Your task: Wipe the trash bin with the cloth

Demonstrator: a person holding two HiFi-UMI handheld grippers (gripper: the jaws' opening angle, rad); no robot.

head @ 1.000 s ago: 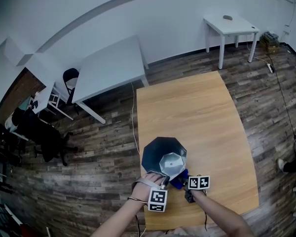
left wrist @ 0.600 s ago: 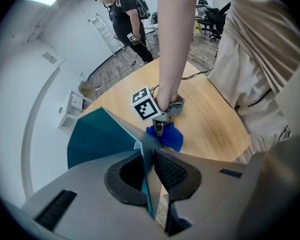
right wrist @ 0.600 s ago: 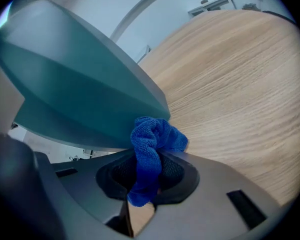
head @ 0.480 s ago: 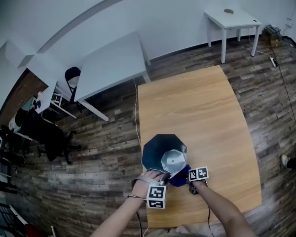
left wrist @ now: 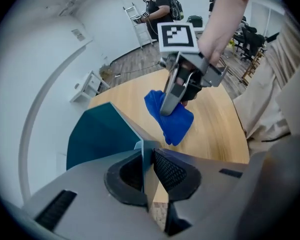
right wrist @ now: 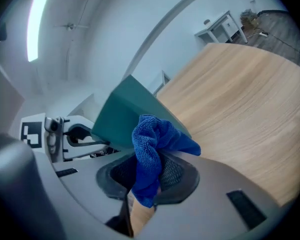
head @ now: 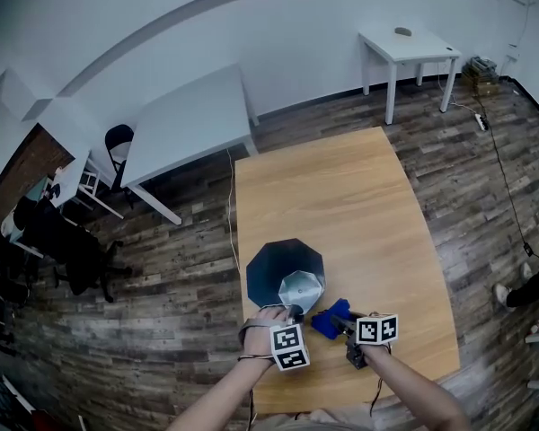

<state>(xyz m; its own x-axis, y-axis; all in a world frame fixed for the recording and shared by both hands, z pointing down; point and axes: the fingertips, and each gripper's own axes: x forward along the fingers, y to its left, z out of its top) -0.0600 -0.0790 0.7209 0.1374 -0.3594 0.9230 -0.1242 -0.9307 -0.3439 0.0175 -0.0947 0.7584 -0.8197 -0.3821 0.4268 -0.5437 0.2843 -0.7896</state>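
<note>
A dark teal trash bin [head: 274,269] with a silver liner [head: 302,287] stands on the wooden table [head: 341,196] near its front left corner. My left gripper [head: 292,313] has just been closing and its jaws now pinch the bin's near rim [left wrist: 144,156], a thin edge between the pads. My right gripper [head: 343,321] is shut on a crumpled blue cloth [head: 329,318] and holds it just right of the bin, off the table. In the right gripper view the cloth [right wrist: 152,144] bulges from the jaws with the bin's wall [right wrist: 132,106] behind it.
A large white table [head: 193,119] and a small white table [head: 404,48] stand beyond the wooden one. Dark chairs [head: 67,232] sit at the left. A person [left wrist: 159,6] stands far back by a ladder. Someone's foot [head: 508,293] is at the right.
The right gripper has lifted the cloth and drawn it a little to the right, away from the bin's side. The left gripper has rolled while staying at the rim.
</note>
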